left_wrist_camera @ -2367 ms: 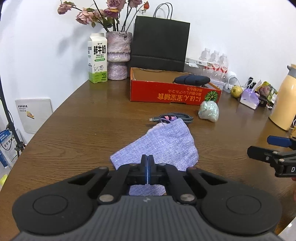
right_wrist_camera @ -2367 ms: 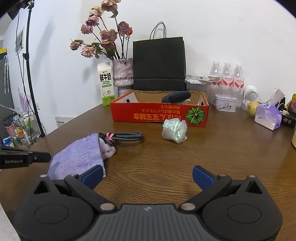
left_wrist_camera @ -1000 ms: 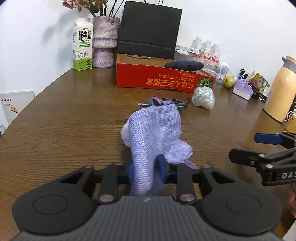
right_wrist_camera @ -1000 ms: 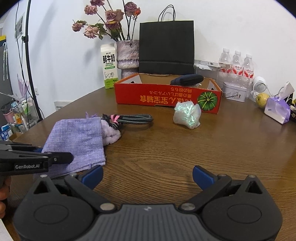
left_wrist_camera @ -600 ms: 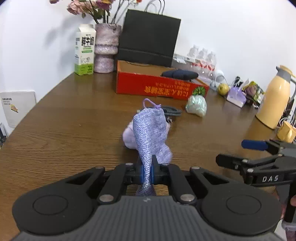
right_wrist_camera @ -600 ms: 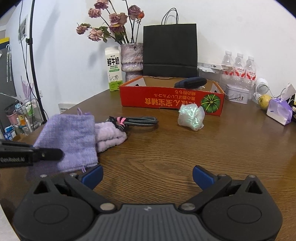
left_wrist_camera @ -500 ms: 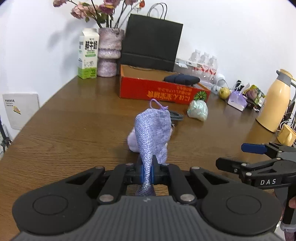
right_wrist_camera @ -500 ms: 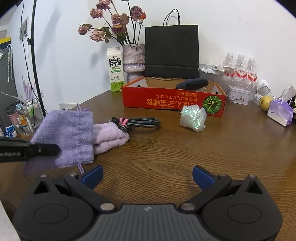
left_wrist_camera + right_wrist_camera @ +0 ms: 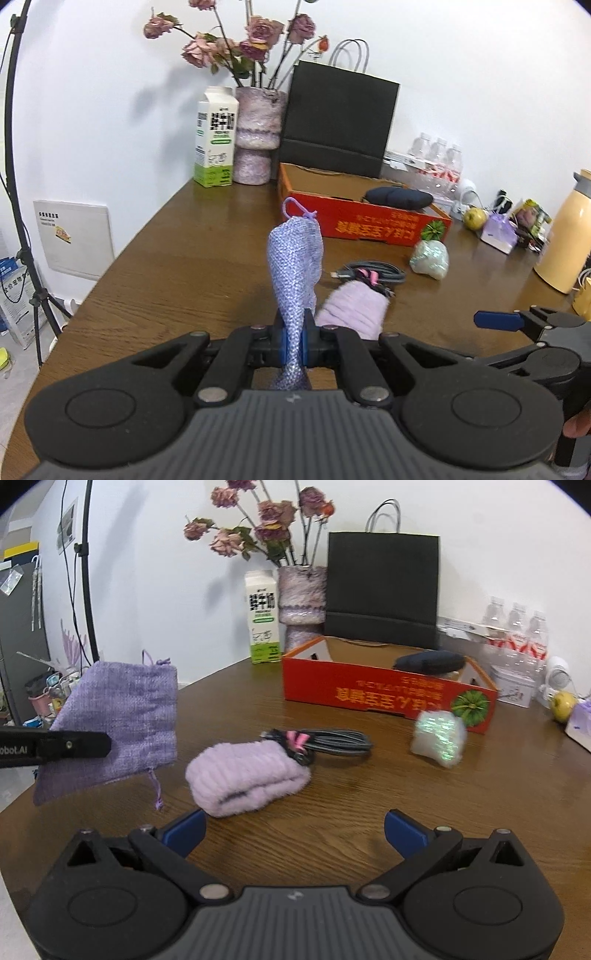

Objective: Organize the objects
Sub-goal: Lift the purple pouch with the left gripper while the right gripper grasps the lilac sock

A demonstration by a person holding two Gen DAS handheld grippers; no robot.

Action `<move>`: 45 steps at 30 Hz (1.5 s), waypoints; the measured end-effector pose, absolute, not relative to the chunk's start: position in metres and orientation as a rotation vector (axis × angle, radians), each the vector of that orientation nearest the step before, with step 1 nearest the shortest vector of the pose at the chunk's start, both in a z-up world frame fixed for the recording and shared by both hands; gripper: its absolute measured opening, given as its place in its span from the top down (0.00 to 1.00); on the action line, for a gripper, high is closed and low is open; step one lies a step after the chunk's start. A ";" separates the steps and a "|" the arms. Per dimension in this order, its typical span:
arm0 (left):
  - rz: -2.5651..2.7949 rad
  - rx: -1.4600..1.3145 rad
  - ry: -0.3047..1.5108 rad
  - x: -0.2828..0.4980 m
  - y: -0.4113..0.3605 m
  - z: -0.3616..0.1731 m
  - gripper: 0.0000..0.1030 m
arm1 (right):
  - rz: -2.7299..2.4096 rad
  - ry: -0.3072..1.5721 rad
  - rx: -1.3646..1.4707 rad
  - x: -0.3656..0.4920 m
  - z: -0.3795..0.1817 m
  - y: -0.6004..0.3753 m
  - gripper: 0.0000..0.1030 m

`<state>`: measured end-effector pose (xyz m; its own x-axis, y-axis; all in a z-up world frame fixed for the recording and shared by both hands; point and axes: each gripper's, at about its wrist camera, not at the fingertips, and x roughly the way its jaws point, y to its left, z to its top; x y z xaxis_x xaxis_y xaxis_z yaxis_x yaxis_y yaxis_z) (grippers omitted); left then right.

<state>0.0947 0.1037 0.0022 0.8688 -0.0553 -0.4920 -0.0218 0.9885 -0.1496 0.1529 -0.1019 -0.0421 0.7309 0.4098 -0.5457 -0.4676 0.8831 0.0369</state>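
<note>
Above the wooden table [image 9: 369,812], the left gripper [image 9: 293,347] had its jaws clamped on the bottom edge of the purple drawstring pouch [image 9: 295,266], which hung clear of the tabletop with its cord loop uppermost. Just right of the pouch lay a folded lilac towel [image 9: 247,775], with a coiled grey cable [image 9: 332,743] touching its far end. Farther back from the towel stood the red cardboard box [image 9: 388,694]. Near the towel, the right gripper [image 9: 295,830] hovered with jaws spread wide, holding nothing.
</note>
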 end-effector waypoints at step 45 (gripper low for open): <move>-0.040 -0.220 0.487 0.155 0.121 0.020 0.93 | 0.588 0.580 0.088 0.200 -0.037 -0.063 0.67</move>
<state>0.1555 0.1205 0.0204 0.8833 -0.0901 -0.4600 -0.0147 0.9756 -0.2191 0.2001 -0.0626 -0.0370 0.6780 0.5471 -0.4909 -0.4988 0.8330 0.2395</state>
